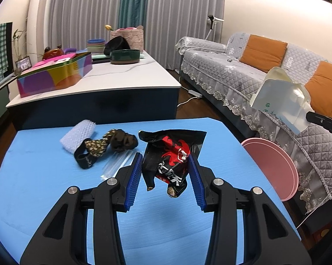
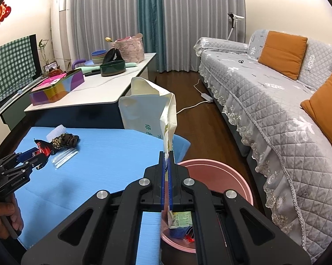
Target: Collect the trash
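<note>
a: two grippers, both loaded. right gripper (image 2: 166, 154) is clamped on the bottom edge of the flattened paper carton (image 2: 148, 112). the carton stands up from the jaws, long axis roughly vertical.

b: where's the bin?

a: pink bin (image 2: 236, 174) sits on the floor just off the right edge of the blue table (image 2: 88, 176), right under and ahead of that gripper (some trash already inside). so the carton is nearly above the opening, and i'd say the drop only needs the jaws to part.

b: left one?

a: left gripper (image 1: 166, 156) grips the black and red snack wrapper (image 1: 172, 156) between its blue pads. the wrapper hangs crumpled just above the table, the bin off to its right.

b: so right goes first?

a: my guess, it's nearer. left has to cross the table edge to get there.

b: clearance?

a: open floor between bin and sofa (image 2: 276, 101), nothing over the rim. the hair scrunchie (image 1: 121, 141), white foam piece (image 1: 77, 137) and clear plastic sleeve (image 1: 115, 165) lie on the table, left of the wrapper.
</note>
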{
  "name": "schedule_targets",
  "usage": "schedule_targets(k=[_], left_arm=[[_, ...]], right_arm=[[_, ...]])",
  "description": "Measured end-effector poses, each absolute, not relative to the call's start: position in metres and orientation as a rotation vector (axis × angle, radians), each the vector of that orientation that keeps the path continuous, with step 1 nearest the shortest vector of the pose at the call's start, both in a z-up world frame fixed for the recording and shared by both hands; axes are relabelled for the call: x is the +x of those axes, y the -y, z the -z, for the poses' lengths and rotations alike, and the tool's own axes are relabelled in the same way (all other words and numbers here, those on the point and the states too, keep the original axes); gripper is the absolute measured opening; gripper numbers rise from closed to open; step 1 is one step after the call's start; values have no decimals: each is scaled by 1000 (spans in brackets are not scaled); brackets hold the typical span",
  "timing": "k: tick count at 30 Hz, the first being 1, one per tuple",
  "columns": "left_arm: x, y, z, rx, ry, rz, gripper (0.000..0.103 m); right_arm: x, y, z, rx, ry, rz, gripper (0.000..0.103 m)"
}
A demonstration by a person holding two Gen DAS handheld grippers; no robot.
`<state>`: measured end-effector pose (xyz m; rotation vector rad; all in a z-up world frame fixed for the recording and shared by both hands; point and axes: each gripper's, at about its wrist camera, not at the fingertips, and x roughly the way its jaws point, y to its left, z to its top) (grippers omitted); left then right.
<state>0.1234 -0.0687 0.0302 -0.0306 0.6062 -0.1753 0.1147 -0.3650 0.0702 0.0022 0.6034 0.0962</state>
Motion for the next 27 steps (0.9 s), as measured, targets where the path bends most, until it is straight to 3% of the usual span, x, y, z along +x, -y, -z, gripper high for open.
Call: schedule_targets(k=[27], left_arm=[[129, 148, -28, 4, -604, 315, 42]], right_arm=[[106, 431, -61, 50, -614, 25, 2]])
